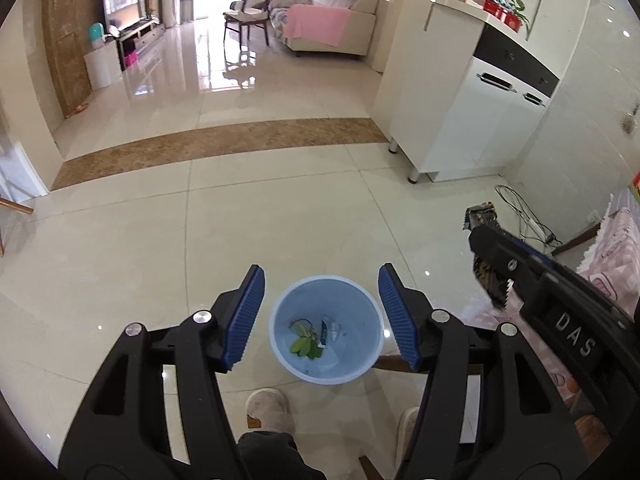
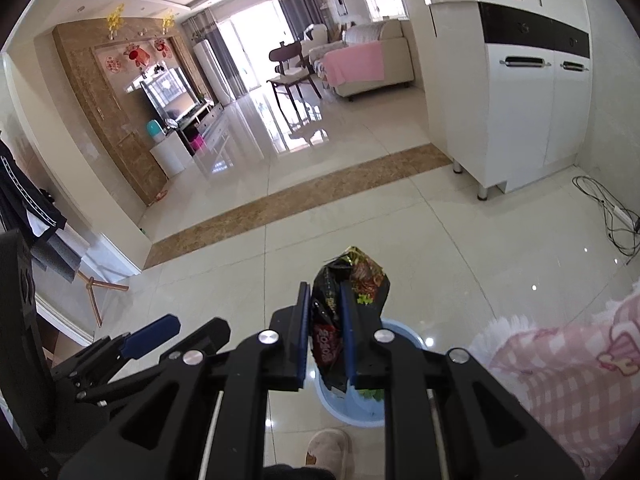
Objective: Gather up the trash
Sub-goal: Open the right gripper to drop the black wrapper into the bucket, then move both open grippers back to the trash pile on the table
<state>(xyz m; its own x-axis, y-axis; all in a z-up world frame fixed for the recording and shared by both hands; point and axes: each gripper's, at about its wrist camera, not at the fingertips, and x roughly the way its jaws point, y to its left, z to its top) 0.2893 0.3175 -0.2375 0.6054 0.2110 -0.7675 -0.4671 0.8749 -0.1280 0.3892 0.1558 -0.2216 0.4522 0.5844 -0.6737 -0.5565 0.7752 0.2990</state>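
Note:
A light blue bin [image 1: 325, 328] stands on the tiled floor, holding green leaves [image 1: 306, 346] and a small wrapper [image 1: 326, 330]. My left gripper [image 1: 320, 280] hangs open above it, with nothing between its blue pads. My right gripper [image 2: 326, 300] is shut on a black and red snack bag [image 2: 352, 280], held over the bin [image 2: 404, 330]. In the left wrist view the right gripper and its snack bag [image 1: 486, 216] come in from the right, beside the bin. The left gripper's blue finger [image 2: 154, 336] shows at the lower left of the right wrist view.
A person's slippers [image 1: 267, 406] stand just behind the bin. A pink checked cloth [image 2: 568, 376] covers a surface at the right. A white cabinet [image 2: 516, 92] on legs and loose cables [image 2: 612, 216] are beyond. A wooden rack leg [image 2: 94, 292] stands at the left.

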